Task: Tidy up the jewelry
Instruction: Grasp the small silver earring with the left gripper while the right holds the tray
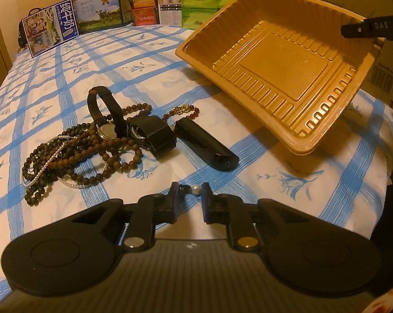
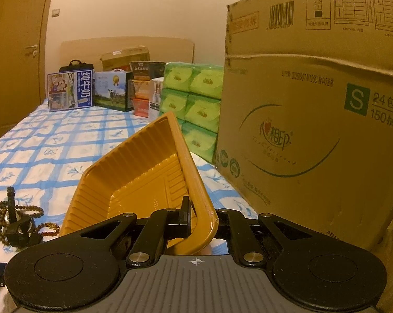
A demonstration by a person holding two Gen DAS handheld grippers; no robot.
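A pile of jewelry lies on the blue-checked bed: brown bead strands (image 1: 74, 151), a thin pearl string (image 1: 53, 154), two black-strap watches (image 1: 110, 120) and a black case (image 1: 207, 143). My left gripper (image 1: 190, 190) is low over the bed just in front of the pile, jaws slightly apart around a single pearl (image 1: 195, 189); I cannot tell if they grip it. My right gripper (image 2: 196, 216) is shut on the rim of an empty orange plastic tray (image 2: 144, 182) and holds it tilted above the bed; the tray also shows in the left wrist view (image 1: 282, 62), right of the pile.
A large cardboard box (image 2: 313, 130) stands at the right of the bed. Green tissue packs (image 2: 196, 99), milk cartons (image 2: 71, 91) and small boxes line the headboard end. A door (image 2: 16, 52) is at far left.
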